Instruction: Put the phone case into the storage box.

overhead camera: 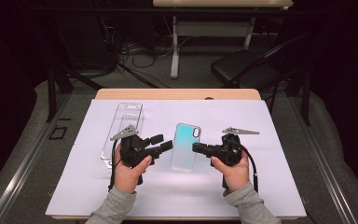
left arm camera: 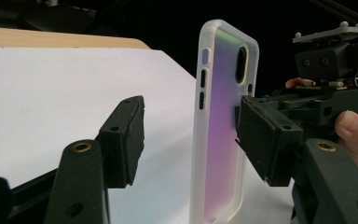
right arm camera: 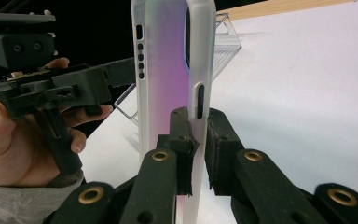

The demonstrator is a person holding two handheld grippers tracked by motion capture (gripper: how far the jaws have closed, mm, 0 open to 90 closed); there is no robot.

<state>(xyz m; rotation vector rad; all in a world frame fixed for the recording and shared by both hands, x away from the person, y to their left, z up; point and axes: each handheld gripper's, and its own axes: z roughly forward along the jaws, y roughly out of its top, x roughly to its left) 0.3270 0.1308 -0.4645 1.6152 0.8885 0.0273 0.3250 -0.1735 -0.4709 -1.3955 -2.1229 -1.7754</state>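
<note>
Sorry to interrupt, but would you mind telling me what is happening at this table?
A person works two handheld grippers over a white-covered table. The right gripper is clamped on one long edge of an iridescent translucent phone case, holding it up. The left gripper straddles the case's other edge with open jaws. A clear plastic package lies behind.

Grey knitted sleeves (overhead camera: 116, 207) cover both forearms. Each pair of tongs is matt black, with brass-ringed screw holes, a grey three-cornered plate (overhead camera: 240, 131) on top and a black trailing cable (overhead camera: 255, 172).
</note>
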